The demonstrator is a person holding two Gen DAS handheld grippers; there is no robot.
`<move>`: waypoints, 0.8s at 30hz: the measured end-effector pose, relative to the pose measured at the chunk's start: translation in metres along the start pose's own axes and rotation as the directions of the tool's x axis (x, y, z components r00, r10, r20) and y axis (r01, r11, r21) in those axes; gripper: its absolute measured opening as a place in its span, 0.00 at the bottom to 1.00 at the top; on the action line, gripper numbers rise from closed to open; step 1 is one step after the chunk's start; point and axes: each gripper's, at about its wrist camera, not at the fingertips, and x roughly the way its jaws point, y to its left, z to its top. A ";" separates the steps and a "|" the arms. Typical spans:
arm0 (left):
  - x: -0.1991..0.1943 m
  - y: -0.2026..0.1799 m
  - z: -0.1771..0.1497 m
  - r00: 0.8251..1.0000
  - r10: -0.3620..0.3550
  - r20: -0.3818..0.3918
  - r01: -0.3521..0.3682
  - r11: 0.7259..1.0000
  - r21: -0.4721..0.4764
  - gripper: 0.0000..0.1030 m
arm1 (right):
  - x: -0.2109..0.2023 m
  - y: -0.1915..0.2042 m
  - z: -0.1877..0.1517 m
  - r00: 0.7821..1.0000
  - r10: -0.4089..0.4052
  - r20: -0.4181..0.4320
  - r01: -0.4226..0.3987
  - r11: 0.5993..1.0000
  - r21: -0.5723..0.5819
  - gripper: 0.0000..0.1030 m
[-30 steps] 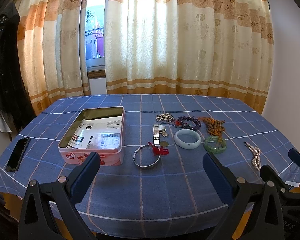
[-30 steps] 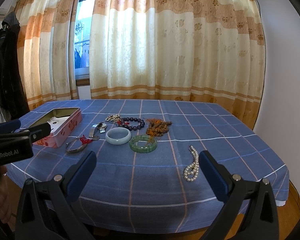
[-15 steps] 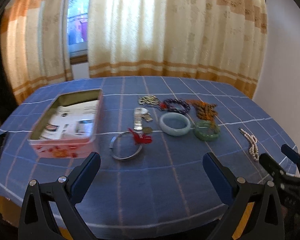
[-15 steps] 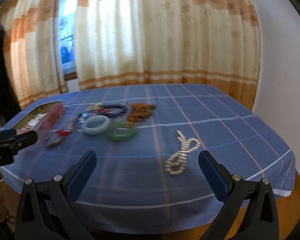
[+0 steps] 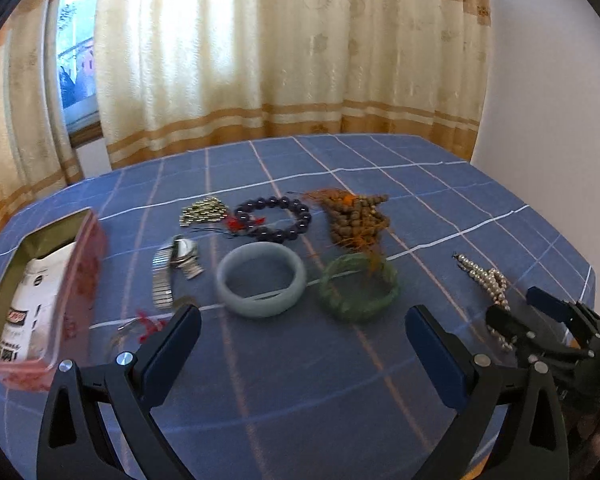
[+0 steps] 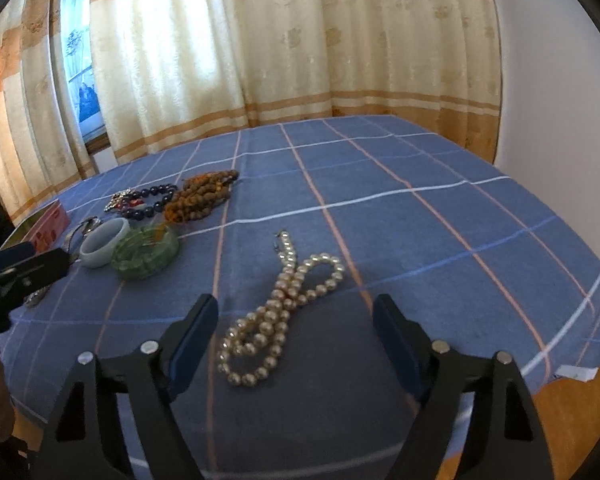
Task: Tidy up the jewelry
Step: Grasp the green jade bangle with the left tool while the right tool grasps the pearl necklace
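A pearl necklace lies coiled on the blue checked cloth, just ahead of my open, empty right gripper, between its finger lines. It also shows in the left wrist view. My left gripper is open and empty, just short of a pale grey bangle and a green bangle. Behind them lie a dark bead bracelet, brown prayer beads, a gold chain and a metal watch. An open pink tin stands at the left.
A thin silver bangle with a red knot lies by the left fingertip. The right gripper shows at the right of the left wrist view. Curtains hang behind the table; a white wall stands to the right.
Both grippers have moved forward and down towards the table. The right gripper has closed in on the pearl necklace; the left has neared the bangles. Both stay open.
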 end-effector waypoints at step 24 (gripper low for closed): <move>0.059 -0.034 0.015 0.977 -0.110 -0.185 0.111 0.994 -0.004 0.73 | 0.004 -0.006 0.000 0.993 0.113 0.015 -0.113 0.994 -0.013 0.15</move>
